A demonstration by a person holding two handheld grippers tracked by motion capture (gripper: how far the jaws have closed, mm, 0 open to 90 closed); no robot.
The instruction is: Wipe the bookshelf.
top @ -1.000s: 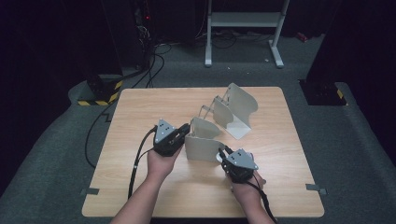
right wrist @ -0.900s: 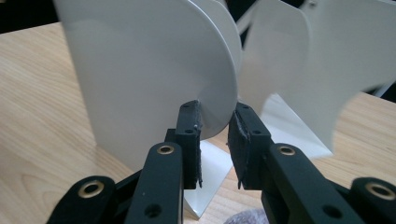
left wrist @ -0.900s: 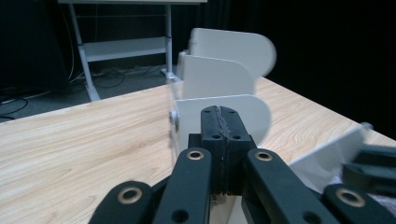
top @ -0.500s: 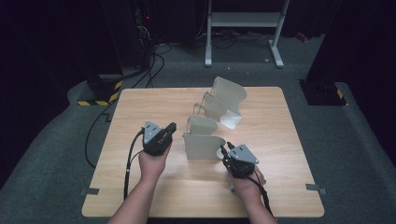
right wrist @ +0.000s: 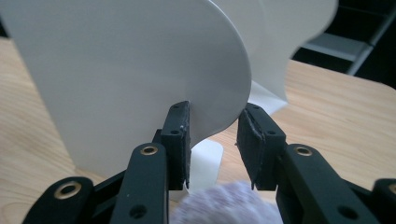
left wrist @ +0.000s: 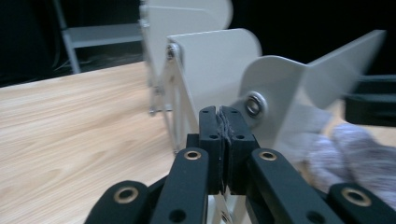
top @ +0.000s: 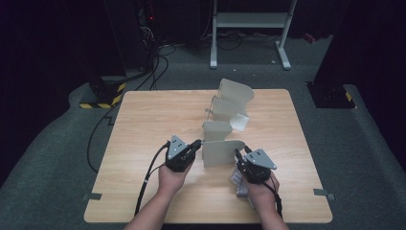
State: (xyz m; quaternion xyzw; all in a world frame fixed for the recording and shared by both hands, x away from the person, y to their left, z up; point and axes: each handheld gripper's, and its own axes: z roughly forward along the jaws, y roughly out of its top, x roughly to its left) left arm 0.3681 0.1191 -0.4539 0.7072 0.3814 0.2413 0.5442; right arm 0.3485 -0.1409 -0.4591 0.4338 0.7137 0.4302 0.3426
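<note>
Blurring grey cloth (left wrist: 355, 154) beside divider (left wrist: 280, 107)

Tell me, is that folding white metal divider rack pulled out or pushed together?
Pulled out: the folding white metal divider rack zigzags across the wooden table, with gaps between panels.

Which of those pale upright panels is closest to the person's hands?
The front panel, standing between both grippers; the other panels stand farther back along the table.

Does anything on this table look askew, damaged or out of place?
Nothing looks damaged or spilled. The white metal folding rack of upright plates runs slightly askew across the light wooden table, zigzagging on its hinges. A grey fuzzy cloth lies bunched under the right gripper.
</note>
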